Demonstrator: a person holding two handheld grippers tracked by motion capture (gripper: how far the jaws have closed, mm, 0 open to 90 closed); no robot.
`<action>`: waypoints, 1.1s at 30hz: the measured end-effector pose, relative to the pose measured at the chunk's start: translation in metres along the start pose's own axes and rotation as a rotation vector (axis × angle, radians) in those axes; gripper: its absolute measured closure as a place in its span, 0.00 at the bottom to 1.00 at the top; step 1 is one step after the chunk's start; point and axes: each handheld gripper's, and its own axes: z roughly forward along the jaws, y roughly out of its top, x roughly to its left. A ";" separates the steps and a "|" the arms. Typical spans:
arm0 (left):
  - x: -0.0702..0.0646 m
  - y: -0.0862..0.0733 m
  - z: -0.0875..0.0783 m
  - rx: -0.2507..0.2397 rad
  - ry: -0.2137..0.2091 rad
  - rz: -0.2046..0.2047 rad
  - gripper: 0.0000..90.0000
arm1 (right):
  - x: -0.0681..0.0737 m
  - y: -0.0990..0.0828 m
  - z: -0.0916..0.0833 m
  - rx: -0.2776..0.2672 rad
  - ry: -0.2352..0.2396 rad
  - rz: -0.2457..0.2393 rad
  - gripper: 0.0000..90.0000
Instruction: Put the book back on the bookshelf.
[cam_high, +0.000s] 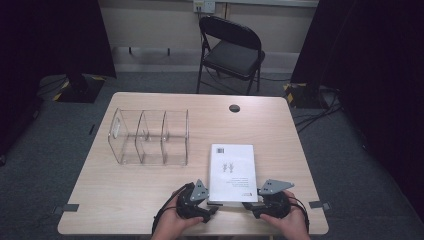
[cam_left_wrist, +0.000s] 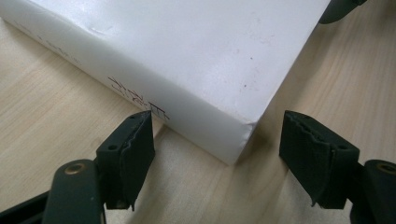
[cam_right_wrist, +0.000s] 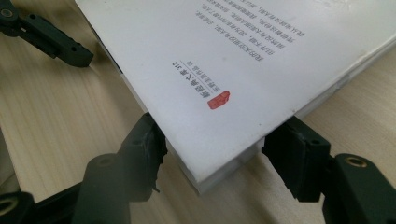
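High view: a white book is seen lying flat on the table, right of centre, long axis running near–far, near short edge just inside the near table edge. A clear organizer stands to its left, well apart. The left gripper is placed at the book's near left corner, the right gripper at its near right corner; both are about equally near, one per corner.

Left gripper view: the spine corner of the book is pointed into the gap between the jaws. The jaws are spread with wood visible on both sides of the corner — no pad is pressed on the book, so nothing is gripped. The corner lies slightly ahead of the pads, not yet between them.

Right gripper view: the page-edge corner is seen reaching down between the jaws, the cover slightly overhanging the page block. Both pads appear tight against the two edges meeting at that corner — it is judged to be clasped there, though true contact on the left pad is partly hidden by the cover.

Judged relation for the coming move: the book lies straight ahead of both grippers, away from the person; the left jaws would have to be advanced along the corner diagonal before a matching hold is possible.
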 end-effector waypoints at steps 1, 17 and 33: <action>0.000 0.000 0.000 0.000 0.000 0.000 0.29 | 0.000 0.000 0.000 -0.002 -0.001 -0.001 0.44; 0.001 0.000 0.000 0.011 -0.003 0.010 0.25 | 0.000 0.002 -0.002 -0.017 0.012 -0.007 0.45; 0.002 0.000 0.000 -0.001 -0.013 -0.001 0.28 | 0.001 0.006 -0.005 -0.030 0.007 0.003 0.45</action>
